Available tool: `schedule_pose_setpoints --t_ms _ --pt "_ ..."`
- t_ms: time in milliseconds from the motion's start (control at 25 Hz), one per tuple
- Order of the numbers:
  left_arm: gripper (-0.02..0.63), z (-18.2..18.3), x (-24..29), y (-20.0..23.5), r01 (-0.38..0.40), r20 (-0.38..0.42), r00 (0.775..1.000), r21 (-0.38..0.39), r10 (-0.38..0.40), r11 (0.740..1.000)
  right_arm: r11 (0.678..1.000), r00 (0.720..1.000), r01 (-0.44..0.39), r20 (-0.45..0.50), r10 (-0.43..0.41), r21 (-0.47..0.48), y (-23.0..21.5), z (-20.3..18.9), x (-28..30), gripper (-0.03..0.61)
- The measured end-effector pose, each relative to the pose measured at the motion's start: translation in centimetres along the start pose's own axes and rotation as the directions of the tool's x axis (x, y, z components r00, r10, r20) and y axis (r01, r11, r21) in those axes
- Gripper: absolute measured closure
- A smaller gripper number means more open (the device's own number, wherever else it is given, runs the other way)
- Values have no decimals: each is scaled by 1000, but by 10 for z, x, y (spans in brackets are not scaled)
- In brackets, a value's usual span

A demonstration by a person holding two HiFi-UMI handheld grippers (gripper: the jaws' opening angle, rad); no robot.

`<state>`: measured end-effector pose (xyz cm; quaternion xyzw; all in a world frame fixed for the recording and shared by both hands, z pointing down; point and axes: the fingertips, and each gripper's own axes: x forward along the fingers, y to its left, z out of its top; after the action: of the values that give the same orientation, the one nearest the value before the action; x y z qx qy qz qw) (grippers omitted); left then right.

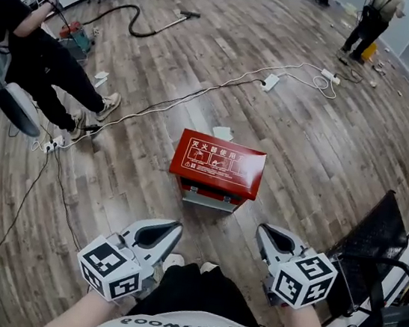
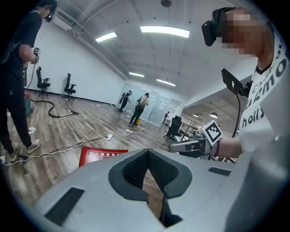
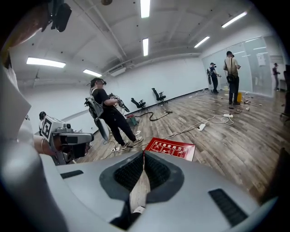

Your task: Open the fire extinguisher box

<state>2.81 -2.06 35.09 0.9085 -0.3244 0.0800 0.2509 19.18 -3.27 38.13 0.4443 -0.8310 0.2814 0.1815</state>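
The red fire extinguisher box (image 1: 217, 167) lies on the wood floor with its lid closed; white print covers the lid and a grey metal side faces me. Both grippers hover short of it, nearer to me. My left gripper (image 1: 174, 228) is shut and empty, left of the box's near edge. My right gripper (image 1: 264, 231) is shut and empty, to the right. In the left gripper view the box (image 2: 100, 155) shows just past the closed tips (image 2: 147, 151). The right gripper view has the box (image 3: 172, 147) ahead of its closed tips (image 3: 144, 153).
A white cable (image 1: 199, 94) with a power strip (image 1: 270, 81) runs across the floor behind the box. A person (image 1: 39, 52) stands at the left, and other people (image 1: 371, 24) are far back right. A black mesh chair (image 1: 375, 236) stands close on the right.
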Motion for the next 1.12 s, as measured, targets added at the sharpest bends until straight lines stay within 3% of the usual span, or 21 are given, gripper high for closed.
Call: schedule_pose_setpoints --t_ms 240,400,680,1120 --pt "609 -27 16 24 21 -77 997 19 -19 1000 1000 999 -6 -53 6 14 6 -32 34 568" --pt "609 -42 25 53 6 -93 996 -24 -9 1000 1000 996 -4 -90 7 26 12 -57 54 569" --pt "609 -66 45 84 22 -115 993 -37 -27 999 993 997 24 -79 -15 117 3 -87 89 568" --pt "609 -120 76 116 56 -181 981 -57 -66 997 986 994 18 -105 0 166 -28 -129 161 568"
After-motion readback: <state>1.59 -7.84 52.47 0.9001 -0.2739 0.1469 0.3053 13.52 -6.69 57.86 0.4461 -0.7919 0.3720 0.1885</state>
